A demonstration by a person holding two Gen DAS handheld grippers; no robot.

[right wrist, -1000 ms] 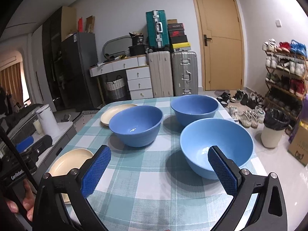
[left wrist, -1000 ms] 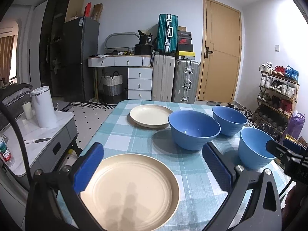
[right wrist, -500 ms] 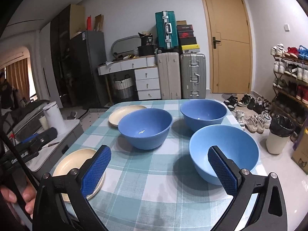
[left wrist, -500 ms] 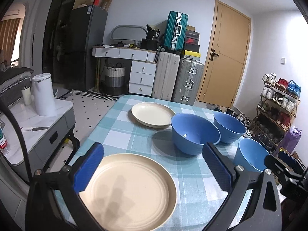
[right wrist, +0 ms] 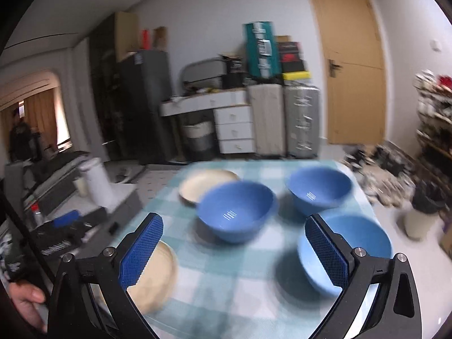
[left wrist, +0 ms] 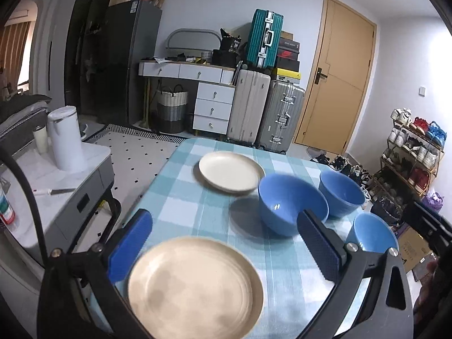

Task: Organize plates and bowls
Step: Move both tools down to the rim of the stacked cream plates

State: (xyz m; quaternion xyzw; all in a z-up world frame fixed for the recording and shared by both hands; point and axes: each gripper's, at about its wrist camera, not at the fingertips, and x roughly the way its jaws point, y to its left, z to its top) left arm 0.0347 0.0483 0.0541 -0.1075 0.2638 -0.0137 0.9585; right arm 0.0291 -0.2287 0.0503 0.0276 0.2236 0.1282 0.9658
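- Now, the left tongs (left wrist: 226, 250) hang released above the near end of the desk (left wrist: 183, 192), blue pads spread wide with nothing between them.
- Under them, at 6 o'clock in the left wrist view, lies the near cream plate (left wrist: 195, 285), flat on the teal checked cloth, its rim between the two pads but untouched.
- At 12 o'clock from it, well apart at the far end of the desk, lies the far cream plate (left wrist: 230, 171), also flat.
- Just beside that far plate, at its 4 o'clock, stands the large blue bowl (left wrist: 291, 203), upright and empty.
- At 2 o'clock from this bowl, very close to it, stands the far blue bowl (left wrist: 341, 192); whether the two touch I cannot tell.
- At 3 o'clock in the left view, at the desk's right edge, stands the light blue bowl (left wrist: 373, 233), partly hidden behind the right pad.
- Likewise the right tongs (right wrist: 234, 250) are released, pads wide apart over the cloth, gripping nothing; this view is blurred.
- In that view the light blue bowl sits at 4 o'clock, behind the right pad, and the large bowl at 12 o'clock between the pads.
- At 8 o'clock in the right view, a person's hand (right wrist: 26, 301) grips the other tool's handle.
- Off the desk at 9 o'clock in the left view stands a white kettle (left wrist: 66, 138) on a side cabinet (left wrist: 82, 197).
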